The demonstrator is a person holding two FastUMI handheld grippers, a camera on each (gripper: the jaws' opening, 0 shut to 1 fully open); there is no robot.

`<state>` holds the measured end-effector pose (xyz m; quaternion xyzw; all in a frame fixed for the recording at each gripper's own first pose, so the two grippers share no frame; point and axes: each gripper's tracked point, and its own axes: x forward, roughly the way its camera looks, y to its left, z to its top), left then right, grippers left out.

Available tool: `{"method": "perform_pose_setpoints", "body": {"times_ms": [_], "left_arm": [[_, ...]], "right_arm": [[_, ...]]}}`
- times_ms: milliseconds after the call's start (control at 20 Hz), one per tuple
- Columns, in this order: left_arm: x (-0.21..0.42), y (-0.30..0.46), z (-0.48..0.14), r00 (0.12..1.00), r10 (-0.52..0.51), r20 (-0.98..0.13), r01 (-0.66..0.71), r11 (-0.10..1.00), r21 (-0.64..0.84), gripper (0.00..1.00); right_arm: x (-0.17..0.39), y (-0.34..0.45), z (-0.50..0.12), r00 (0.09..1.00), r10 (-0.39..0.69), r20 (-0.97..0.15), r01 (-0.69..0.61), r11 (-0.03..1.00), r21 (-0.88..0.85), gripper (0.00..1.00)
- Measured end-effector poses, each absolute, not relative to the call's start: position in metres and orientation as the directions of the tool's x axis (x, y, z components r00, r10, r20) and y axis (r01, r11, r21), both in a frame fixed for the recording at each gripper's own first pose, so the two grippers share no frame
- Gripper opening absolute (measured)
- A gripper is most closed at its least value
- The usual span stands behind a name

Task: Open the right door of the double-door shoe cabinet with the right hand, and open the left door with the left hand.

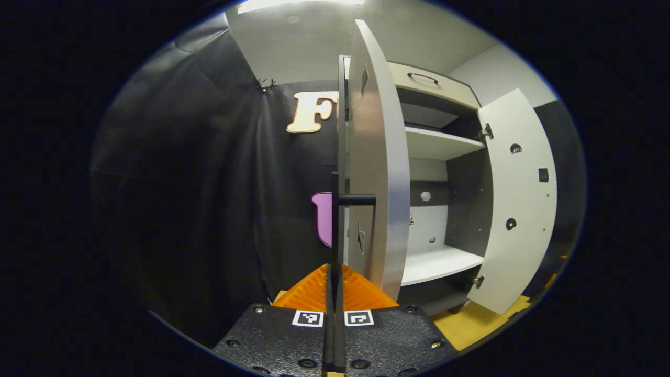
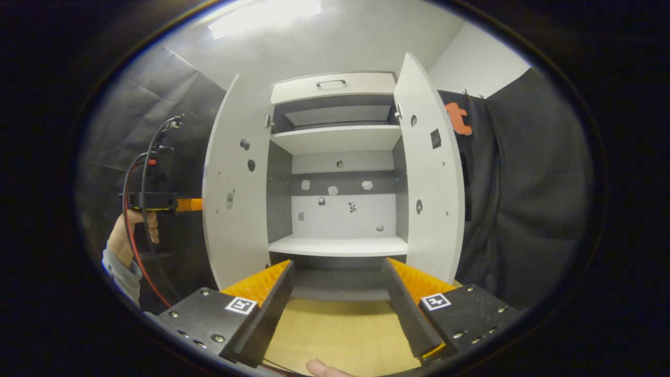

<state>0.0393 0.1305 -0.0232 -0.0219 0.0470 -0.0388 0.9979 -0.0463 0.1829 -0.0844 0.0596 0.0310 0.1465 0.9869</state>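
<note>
**Both doors open, left handle gripped**

Left jaws are clenched on the left door's black handle [image 1: 356, 200], its bar running up between the orange fingers [image 1: 314, 293] of the left gripper [image 1: 333, 285]. Right gripper [image 2: 339, 290] hangs released, jaws spread wide over the wooden floor [image 2: 335, 335] before the cabinet [image 2: 337, 157], touching nothing.

Just beyond, the left door [image 2: 235, 193] stands swung out toward the near left, the right door [image 2: 429, 183] toward the near right. Each panel's long axis is upright, and each faces inward across the opening. Farther in, the white shelves [image 2: 337, 245] sit bare, with a drawer [image 2: 332, 86] on top.

Judged from here, the task looks nearly done. The risk is at the left hinge: pulling further could strain it past its stop, or tug the cabinet forward. Opening the jaws while pulling sideways could let the door swing back.
</note>
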Motion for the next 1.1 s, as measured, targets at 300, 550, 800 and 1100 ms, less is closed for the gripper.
{"method": "perform_pose_setpoints", "body": {"times_ms": [300,550,800,1100], "left_arm": [[0.040,0.133,-0.025,0.993,-0.085,-0.083,0.082,0.996,-0.040,0.01],[0.024,0.131,-0.020,0.995,-0.077,-0.070,0.074,0.996,-0.045,0.07],[-0.011,0.133,-0.013,0.999,-0.016,-0.029,0.015,0.999,-0.034,0.53],[-0.039,0.128,-0.009,1.000,0.013,-0.003,-0.014,0.999,-0.047,0.85]], "right_arm": [[-0.049,0.189,-0.087,0.947,0.317,-0.048,-0.309,0.942,0.131,0.98],[-0.049,0.182,-0.086,0.951,0.306,-0.042,-0.297,0.944,0.141,0.98],[-0.045,0.179,-0.094,0.953,0.300,-0.048,-0.289,0.944,0.158,0.98],[-0.045,0.171,-0.099,0.954,0.296,-0.056,-0.284,0.946,0.156,0.98]]}}
